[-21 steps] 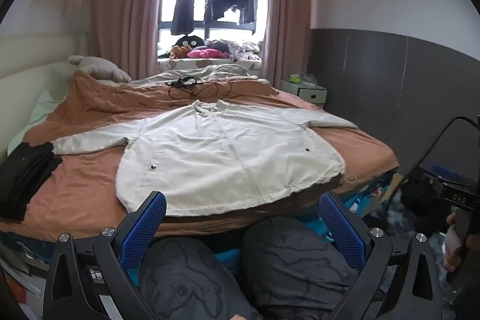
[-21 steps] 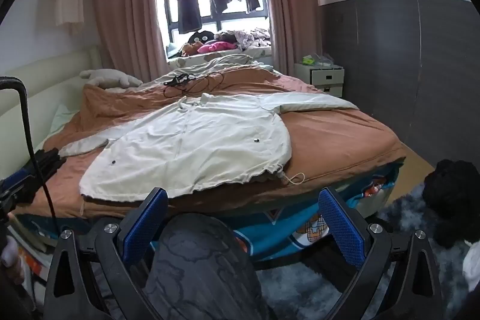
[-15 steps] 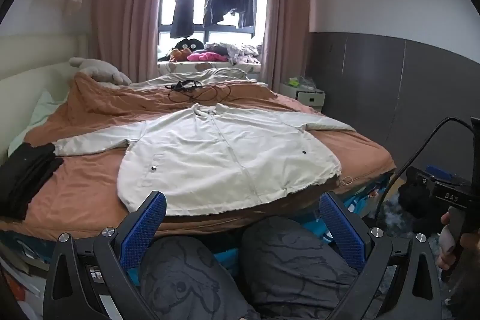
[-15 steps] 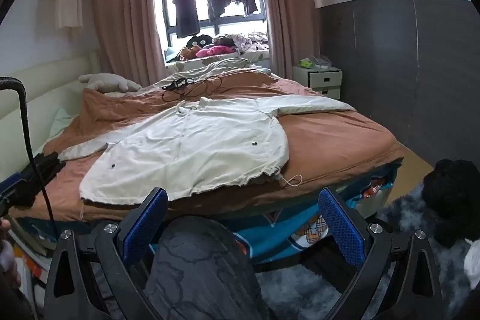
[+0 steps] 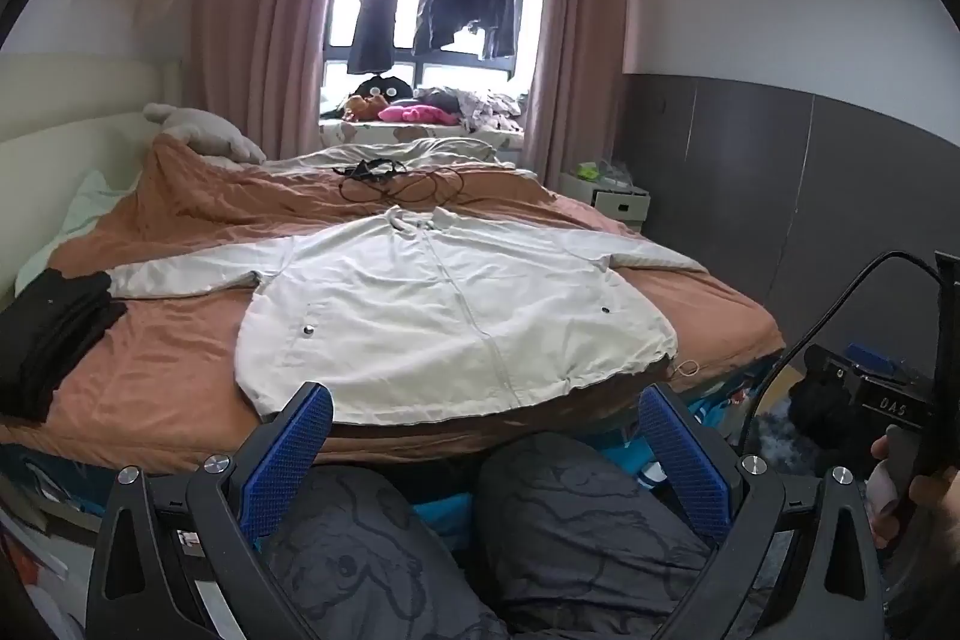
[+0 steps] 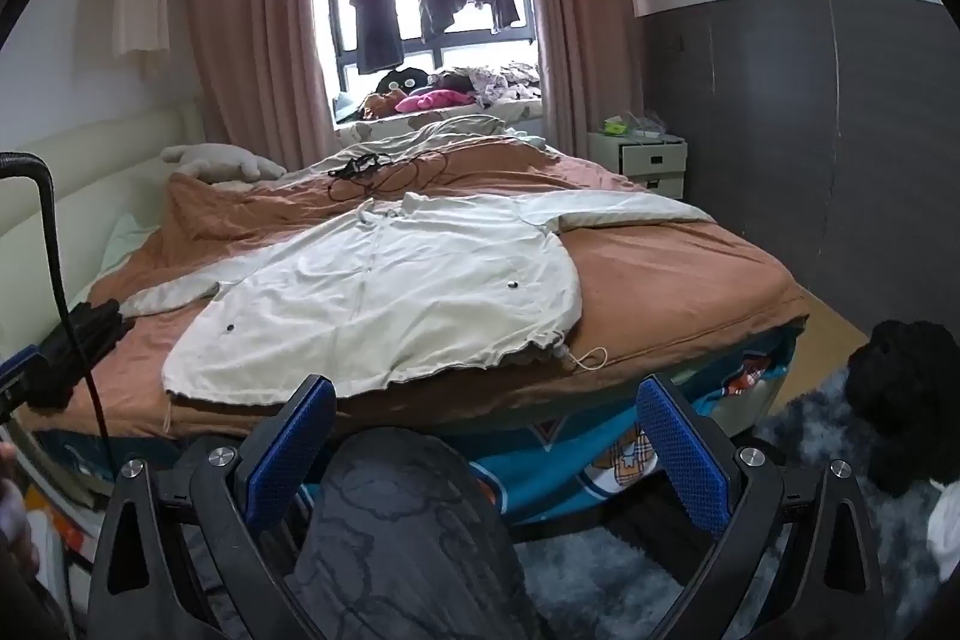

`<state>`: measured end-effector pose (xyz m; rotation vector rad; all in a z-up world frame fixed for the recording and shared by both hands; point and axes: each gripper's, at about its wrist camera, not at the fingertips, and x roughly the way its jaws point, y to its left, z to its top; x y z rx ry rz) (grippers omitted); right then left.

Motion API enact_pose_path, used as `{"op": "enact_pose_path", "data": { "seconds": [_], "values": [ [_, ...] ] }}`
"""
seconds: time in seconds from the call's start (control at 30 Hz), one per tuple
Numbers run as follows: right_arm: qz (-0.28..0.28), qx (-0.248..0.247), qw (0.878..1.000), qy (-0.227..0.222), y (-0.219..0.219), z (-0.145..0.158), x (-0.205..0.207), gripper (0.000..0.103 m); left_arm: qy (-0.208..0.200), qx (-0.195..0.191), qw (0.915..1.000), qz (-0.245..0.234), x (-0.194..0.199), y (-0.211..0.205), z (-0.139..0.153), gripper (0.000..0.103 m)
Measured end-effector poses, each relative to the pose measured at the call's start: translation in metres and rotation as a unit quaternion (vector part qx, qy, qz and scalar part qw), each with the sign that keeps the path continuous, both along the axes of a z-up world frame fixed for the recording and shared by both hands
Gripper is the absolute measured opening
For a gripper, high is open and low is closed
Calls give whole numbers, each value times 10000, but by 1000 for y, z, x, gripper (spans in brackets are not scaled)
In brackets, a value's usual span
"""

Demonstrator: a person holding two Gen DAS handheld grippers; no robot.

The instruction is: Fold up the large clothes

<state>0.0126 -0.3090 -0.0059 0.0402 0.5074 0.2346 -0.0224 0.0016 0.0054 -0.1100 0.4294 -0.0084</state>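
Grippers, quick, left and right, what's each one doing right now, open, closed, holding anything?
Left gripper: open, holding nothing, short of the jacket.
Right gripper: open, holding nothing, also short of the jacket.

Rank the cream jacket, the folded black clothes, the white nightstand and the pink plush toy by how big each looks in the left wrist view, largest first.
1. cream jacket
2. folded black clothes
3. white nightstand
4. pink plush toy

The nightstand and toy are farther from the camera, so their true sizes stay unsure.

Only legible marking: white letters "DAS" on the black device (image 5: 888, 403) at the bed's right side.
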Motion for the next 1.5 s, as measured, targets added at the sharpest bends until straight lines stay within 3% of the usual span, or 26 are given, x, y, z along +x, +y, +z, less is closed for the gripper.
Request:
{"op": "enact_pose_path", "data": {
  "seconds": [1.5],
  "values": [
    [31, 117, 9998, -173, 1, 13, -10, 101, -191, 73, 9996, 184, -17, 3, 12, 102]
  ]
}}
